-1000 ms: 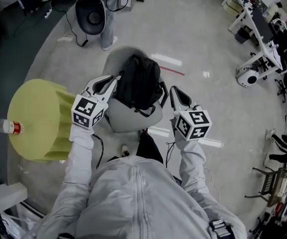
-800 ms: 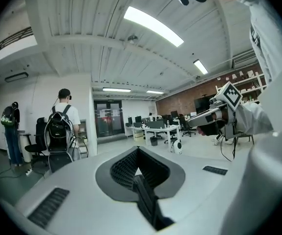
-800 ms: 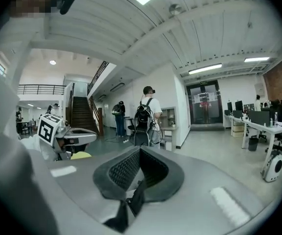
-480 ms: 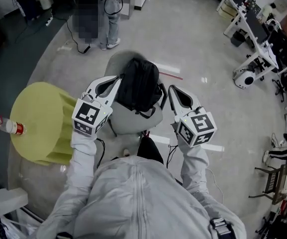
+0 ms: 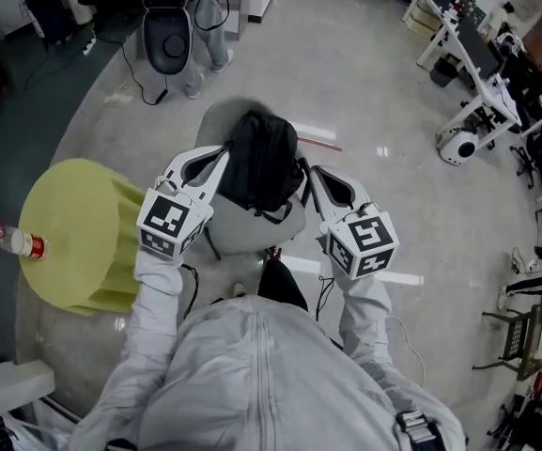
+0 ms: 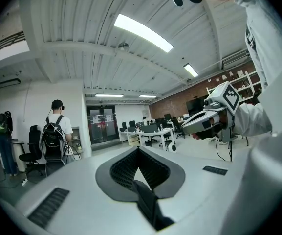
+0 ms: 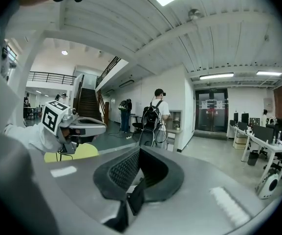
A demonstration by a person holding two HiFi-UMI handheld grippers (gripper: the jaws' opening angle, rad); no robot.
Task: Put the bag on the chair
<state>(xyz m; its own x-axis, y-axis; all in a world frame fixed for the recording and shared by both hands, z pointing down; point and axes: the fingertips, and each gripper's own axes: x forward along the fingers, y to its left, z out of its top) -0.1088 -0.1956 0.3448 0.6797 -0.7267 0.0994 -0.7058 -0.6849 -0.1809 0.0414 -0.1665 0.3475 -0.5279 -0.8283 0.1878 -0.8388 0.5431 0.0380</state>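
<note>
Bag (image 5: 261, 163) on chair (image 5: 250, 229), L gripper (image 5: 221, 152) & R gripper (image 5: 308, 173) jaws each pinching a strap (image 6: 148, 207).

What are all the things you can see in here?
black fabric backpack: one, black, over the chair seat
round grey padded chair: one, grey, under the backpack
round yellow table: one, yellow, left of the chair
clear plastic bottle with red label: one, on the table's left edge
white desks: a row, white, far right
standing person: one, wearing a backpack, beyond the chair
left tongs: one, grey, shut on a backpack strap
right tongs: one, grey, shut on another strap
</note>
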